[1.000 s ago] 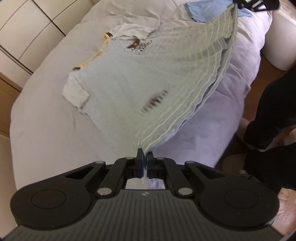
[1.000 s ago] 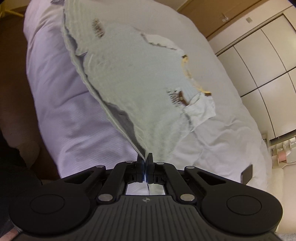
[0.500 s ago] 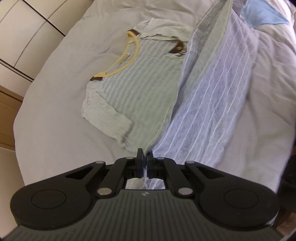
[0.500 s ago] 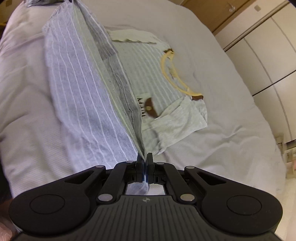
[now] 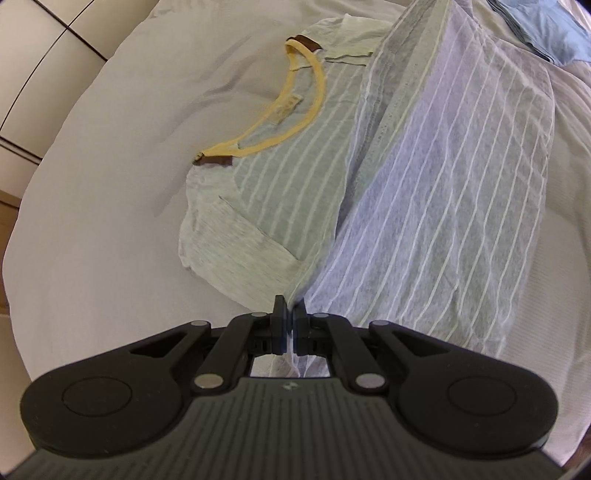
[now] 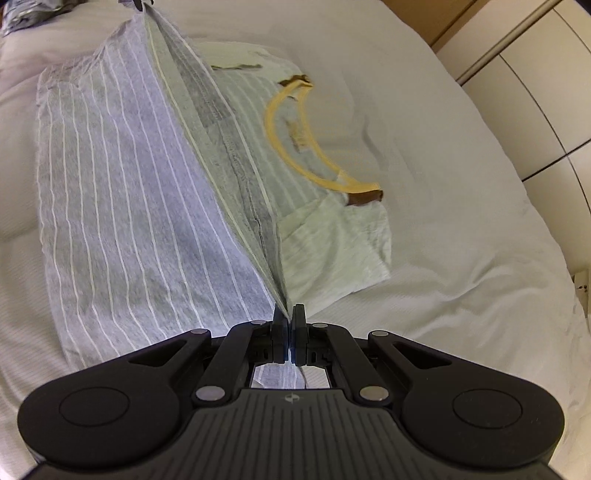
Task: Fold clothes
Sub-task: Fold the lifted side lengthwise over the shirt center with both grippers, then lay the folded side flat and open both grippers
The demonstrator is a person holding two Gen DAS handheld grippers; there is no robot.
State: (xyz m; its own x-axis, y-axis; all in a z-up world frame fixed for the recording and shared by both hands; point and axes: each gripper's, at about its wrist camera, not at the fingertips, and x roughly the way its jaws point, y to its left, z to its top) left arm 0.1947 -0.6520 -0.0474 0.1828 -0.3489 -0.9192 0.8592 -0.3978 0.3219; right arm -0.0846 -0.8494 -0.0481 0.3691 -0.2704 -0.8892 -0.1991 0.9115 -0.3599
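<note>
A pale green striped T-shirt point(image 5: 288, 192) with a yellow neckband point(image 5: 295, 110) lies on the bed, its lower half lifted and doubled over toward the collar so the grey-white inside point(image 5: 443, 192) shows. My left gripper point(image 5: 290, 314) is shut on one hem corner. In the right wrist view the same T-shirt point(image 6: 325, 236) and its inside face point(image 6: 129, 206) appear, and my right gripper point(image 6: 289, 314) is shut on the other hem corner. The hem stretches taut between both grippers, above the sleeves.
The light grey bed sheet point(image 5: 110, 166) spreads around the shirt. A blue garment point(image 5: 546, 33) lies at the far right of the bed in the left wrist view. White cupboard doors point(image 6: 535, 92) stand beyond the bed.
Both grippers carried the hem from beyond the bed edge across the shirt toward the collar. The lifted half now drapes over the body, and the floor and the person's dark sleeve left view.
</note>
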